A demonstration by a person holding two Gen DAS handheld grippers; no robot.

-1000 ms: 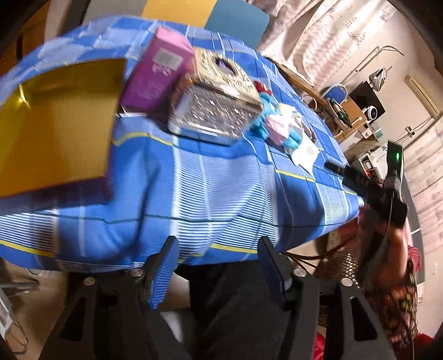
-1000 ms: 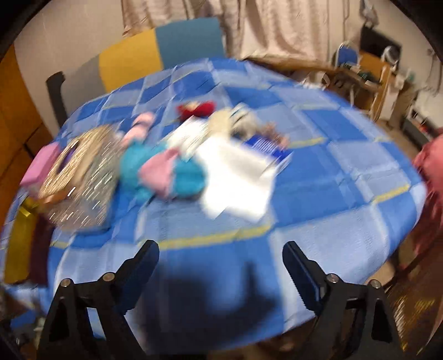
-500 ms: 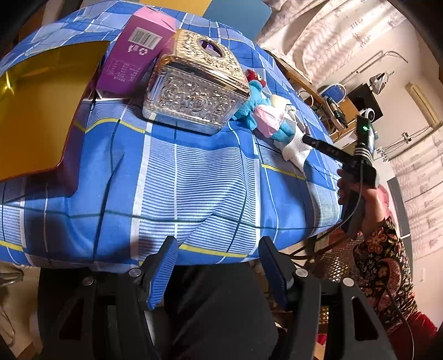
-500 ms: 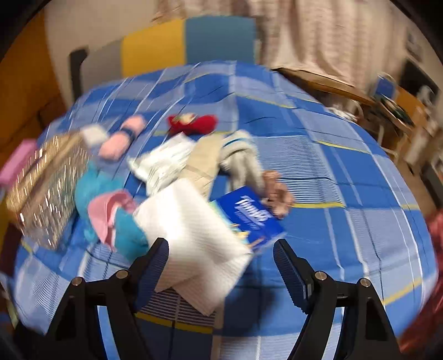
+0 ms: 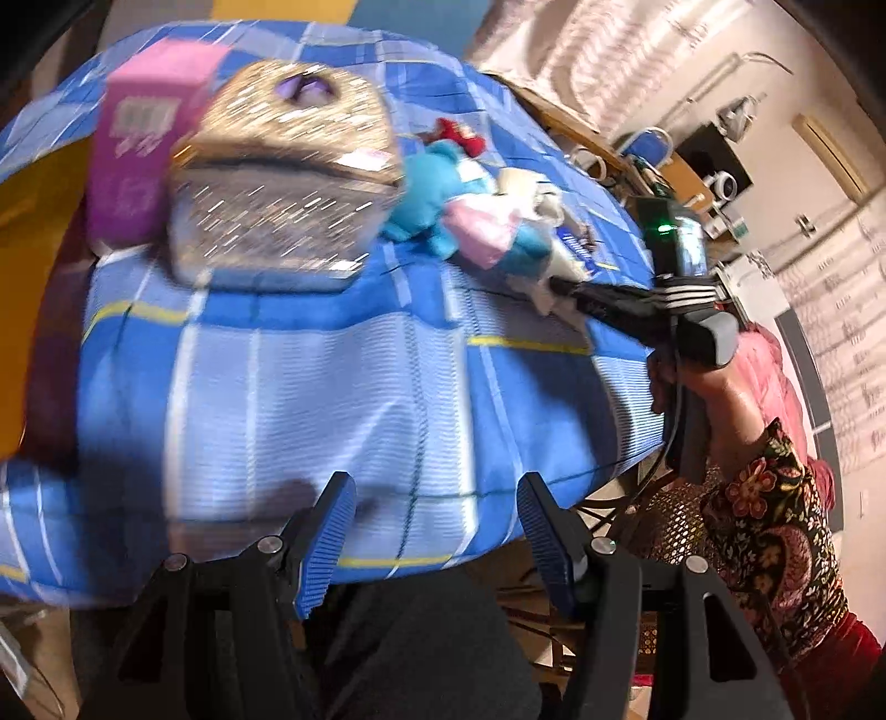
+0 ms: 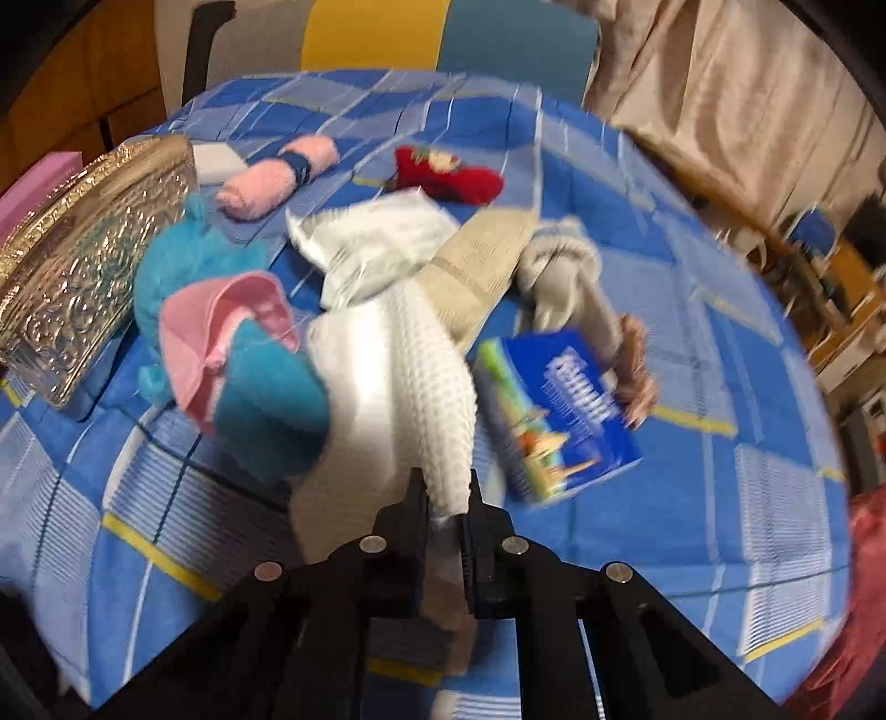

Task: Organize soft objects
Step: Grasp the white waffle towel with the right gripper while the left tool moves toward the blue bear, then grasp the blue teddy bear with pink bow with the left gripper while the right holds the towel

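Note:
A heap of soft things lies on the blue checked tablecloth (image 6: pixel 692 310). In the right wrist view my right gripper (image 6: pixel 447 487) is shut on the near edge of a white waffle-knit cloth (image 6: pixel 410 376), which bunches up between the pads. Left of it sits a turquoise plush toy with a pink cap (image 6: pixel 232 327). Behind lie a white plastic-wrapped pack (image 6: pixel 382 243), a beige cloth (image 6: pixel 476 260), a grey sock (image 6: pixel 565 277), a pink rolled cloth (image 6: pixel 271 177) and a red plush (image 6: pixel 448 177). My left gripper (image 5: pixel 434 531) hangs open over the table's near edge, holding nothing. The left wrist view also shows the right gripper (image 5: pixel 559 288) at the heap.
A blue tissue pack (image 6: pixel 559 415) lies right of the white cloth. An ornate silver-gold tissue box (image 5: pixel 277 188) and a pink carton (image 5: pixel 144 144) stand at the left. A person's hand and floral sleeve (image 5: pixel 769 509) hold the right gripper. A chair back (image 6: pixel 443 33) stands behind the table.
The right gripper moved down to the white cloth and went from wide open to shut on its near edge. The left gripper shifted sideways along the table edge, still open.

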